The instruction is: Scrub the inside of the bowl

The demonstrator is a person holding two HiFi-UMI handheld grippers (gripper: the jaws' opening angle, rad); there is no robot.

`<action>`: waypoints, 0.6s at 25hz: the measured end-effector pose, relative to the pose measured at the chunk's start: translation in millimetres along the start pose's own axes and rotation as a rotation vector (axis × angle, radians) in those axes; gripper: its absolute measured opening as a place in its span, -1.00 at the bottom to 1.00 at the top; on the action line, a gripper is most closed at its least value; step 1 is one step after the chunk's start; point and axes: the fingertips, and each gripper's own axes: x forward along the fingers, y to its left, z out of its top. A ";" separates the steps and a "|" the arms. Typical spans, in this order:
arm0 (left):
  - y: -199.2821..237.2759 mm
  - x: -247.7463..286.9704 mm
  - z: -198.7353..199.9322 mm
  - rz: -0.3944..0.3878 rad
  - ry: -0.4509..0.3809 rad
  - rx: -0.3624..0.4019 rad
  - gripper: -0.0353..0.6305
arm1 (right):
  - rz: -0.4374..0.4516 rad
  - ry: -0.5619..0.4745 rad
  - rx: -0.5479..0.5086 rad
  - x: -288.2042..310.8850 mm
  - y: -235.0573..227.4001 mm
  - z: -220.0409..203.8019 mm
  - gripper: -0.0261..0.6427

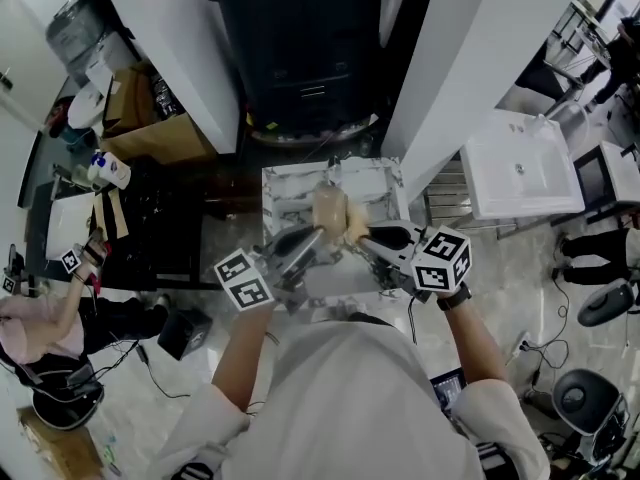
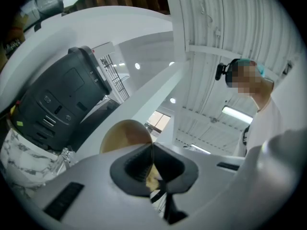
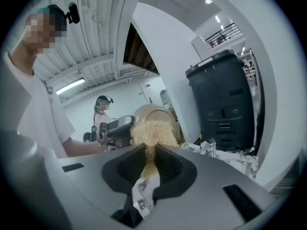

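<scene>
Presently the person's forearms (image 1: 245, 353) come up from the bottom of the head view, with one gripper in each hand.

Left gripper (image 1: 318, 233): the jaws are almost together, pinching the thin rim of a round tan bowl (image 2: 122, 135). The bowl stands up past the jaw tips and leans left in the left gripper view. In the head view it sits between the two grippers, over the near part of the table.

Right gripper (image 1: 363, 236): the jaws are narrow, clamped on a straw-coloured fibrous scrub pad (image 3: 151, 131). A white printed tag (image 3: 143, 195) hangs from the pad down between the jaws. The pad sticks out past the tips and lies right against the bowl. I cannot tell whether it meets the inner or the outer wall. In the right gripper view the left gripper shows just left of the pad, at the bowl's edge.

Below and beyond the grippers is a white-and-grey marbled table top (image 1: 285, 193).

Behind the table stands a tall dark grey office machine (image 1: 300, 48) with drawer fronts, set between two white columns (image 1: 170, 38).

To the right, well apart from the table, is a white rectangular basin (image 1: 520, 173).

Far background in the right gripper view: a second person (image 3: 102, 110) stands wearing headgear.
</scene>
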 end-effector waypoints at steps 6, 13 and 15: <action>47.3 11.0 0.6 0.237 0.022 -0.055 -0.83 | -0.032 -0.073 -0.063 14.8 4.8 17.7 -0.74; 72.9 34.9 43.8 0.533 0.040 0.271 -0.83 | -0.327 -0.398 -0.127 1.0 -45.0 95.6 -0.73; 74.5 40.8 60.7 0.623 0.035 0.400 -0.83 | -0.451 -0.464 -0.152 -7.0 -62.2 110.1 -0.73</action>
